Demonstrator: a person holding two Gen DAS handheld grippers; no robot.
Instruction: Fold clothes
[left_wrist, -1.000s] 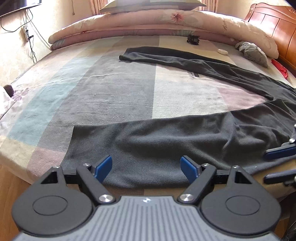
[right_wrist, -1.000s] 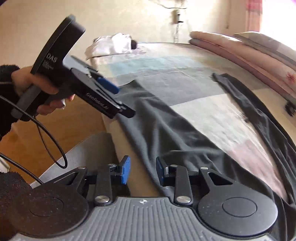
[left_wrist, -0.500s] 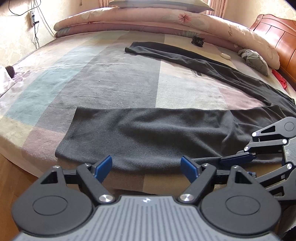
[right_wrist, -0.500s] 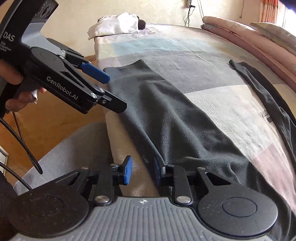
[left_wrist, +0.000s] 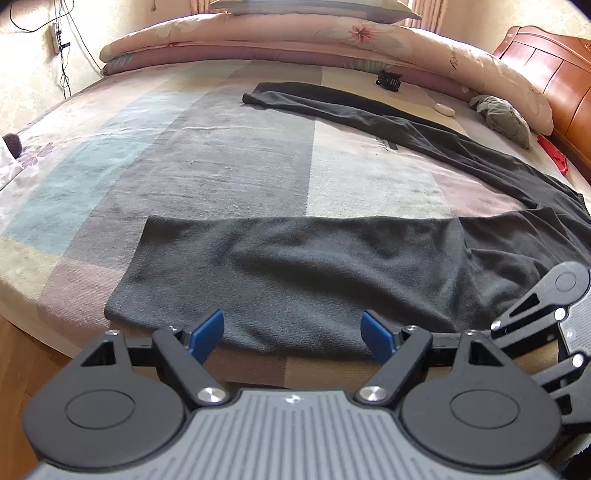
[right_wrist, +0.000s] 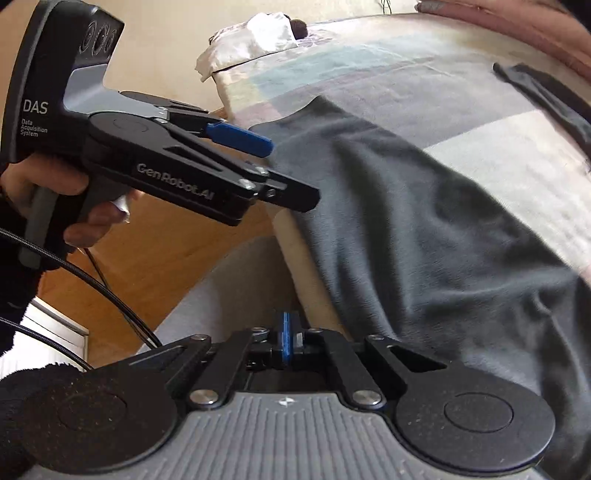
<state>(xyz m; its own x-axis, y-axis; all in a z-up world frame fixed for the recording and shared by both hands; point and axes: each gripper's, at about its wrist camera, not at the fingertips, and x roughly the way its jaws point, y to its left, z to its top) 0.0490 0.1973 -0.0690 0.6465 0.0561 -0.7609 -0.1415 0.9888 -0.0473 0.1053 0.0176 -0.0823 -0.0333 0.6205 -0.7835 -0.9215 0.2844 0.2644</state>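
Dark grey trousers (left_wrist: 295, 273) lie spread on the bed, one leg along the near edge, the other leg (left_wrist: 332, 107) stretched towards the far side. My left gripper (left_wrist: 293, 328) hangs open just above the near leg's edge, close to its cuff, with nothing between its blue pads. In the right wrist view a hand holds the left gripper (right_wrist: 291, 171) over the cuff end. My right gripper (right_wrist: 287, 339) has its pads pressed together at the near edge of the trousers (right_wrist: 424, 221), further along the leg. Its body (left_wrist: 554, 295) shows at the lower right.
The bed (left_wrist: 221, 147) has a patchwork cover, with a rolled quilt and pillow (left_wrist: 295, 40) at the far side and a wooden headboard (left_wrist: 554, 81) at the right. A grey cloth (left_wrist: 506, 118), a small black thing (left_wrist: 388, 79) and a red item (left_wrist: 552, 153) lie beyond. Wooden floor (right_wrist: 147, 251) lies below.
The right gripper's pads, apart around the trouser edge before, have come together. The right gripper has come closer beside the left one. The left gripper stays open.
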